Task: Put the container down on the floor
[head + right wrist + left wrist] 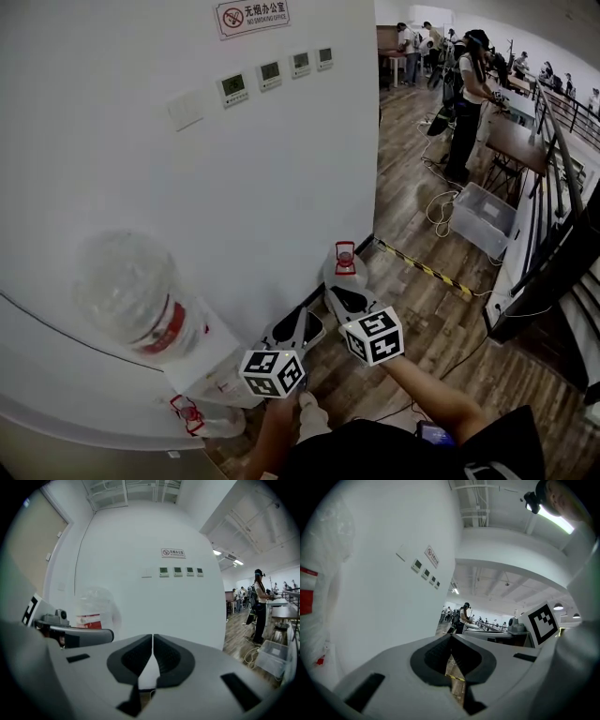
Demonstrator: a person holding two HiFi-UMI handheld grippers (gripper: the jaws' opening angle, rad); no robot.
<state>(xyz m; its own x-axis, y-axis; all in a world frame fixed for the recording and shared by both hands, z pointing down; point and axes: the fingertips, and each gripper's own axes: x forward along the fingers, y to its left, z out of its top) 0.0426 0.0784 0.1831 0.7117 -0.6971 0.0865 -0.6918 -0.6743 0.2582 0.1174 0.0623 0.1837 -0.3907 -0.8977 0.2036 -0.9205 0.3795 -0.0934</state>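
Approach stage, I judge: left gripper [451, 641] and right gripper [153, 641], both closed and empty, sit near the large clear red-labelled plastic container [127, 286]. Next they must open and grasp it.

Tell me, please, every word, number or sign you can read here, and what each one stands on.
"无烟办公室" with a no-smoking symbol: wall sign.
"NO SMOKING OFFICE": small line on the same sign, barely legible.
Four wall panels: display digits too small to read.
Bottle label: red, print blurred.
Marker cubes: black-and-white patterns only, no letters.
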